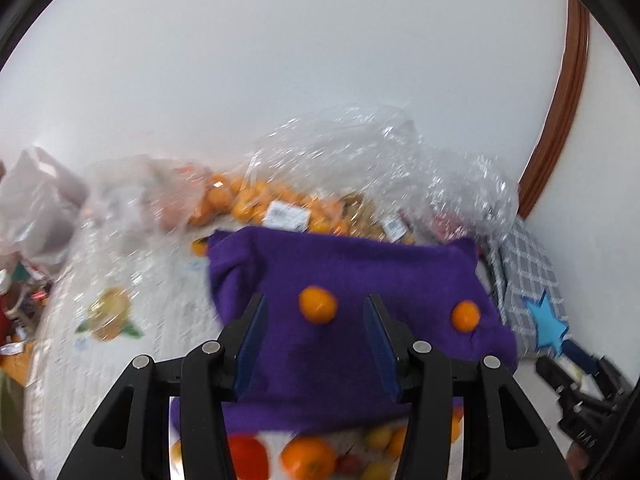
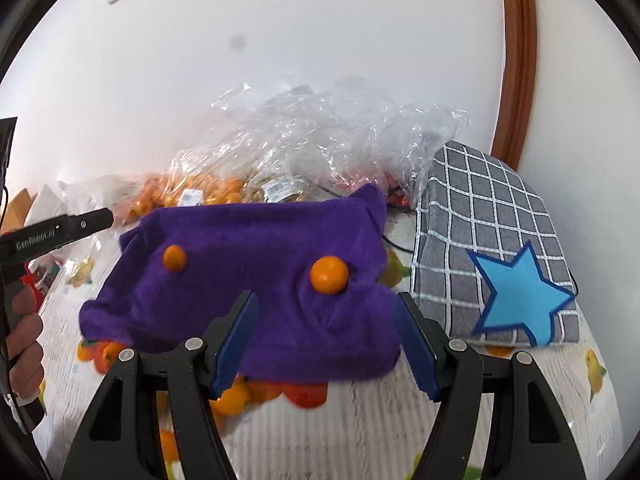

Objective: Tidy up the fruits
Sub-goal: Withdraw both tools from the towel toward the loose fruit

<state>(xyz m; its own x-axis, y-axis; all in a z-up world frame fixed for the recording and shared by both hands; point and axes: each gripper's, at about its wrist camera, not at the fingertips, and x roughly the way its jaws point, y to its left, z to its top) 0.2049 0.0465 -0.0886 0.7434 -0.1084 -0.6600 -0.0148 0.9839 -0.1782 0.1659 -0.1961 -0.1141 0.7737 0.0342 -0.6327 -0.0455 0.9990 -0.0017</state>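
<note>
Blue pads stand parted on both tongs, nothing between them: the left gripper (image 1: 316,344) is moderately open over the near part of the purple towel (image 1: 352,280), the right gripper (image 2: 328,340) a bit wider over the same cloth's near right corner, and neither set of pads touches it

Out from the tips, two small mandarins sit on top of the towel, well apart: the left mandarin (image 2: 175,258) and the right mandarin (image 2: 329,274), each nestled in a dent of the plush, which looks like what keeps them from rolling off. My read is the towel serves as a soft sorting spot

Under its near edge more fruit peeks out, oranges (image 2: 236,396) and a redder one (image 2: 306,394), lying on the white fruit-print tablecloth (image 2: 360,420). Right of the towel, touching or nearly so, lies a folded grey checked cloth (image 2: 492,240) with a blue star (image 2: 520,296). Far behind, against the wall, crumpled clear plastic bags (image 2: 320,132) hold a heap of mandarins (image 1: 240,200) with price labels, so plenty looks left to sort

Both tools point slantwise down at the table. In the right view a hand (image 2: 24,332) grips the left tool's handle at the left edge; the right hand is out of sight
</note>
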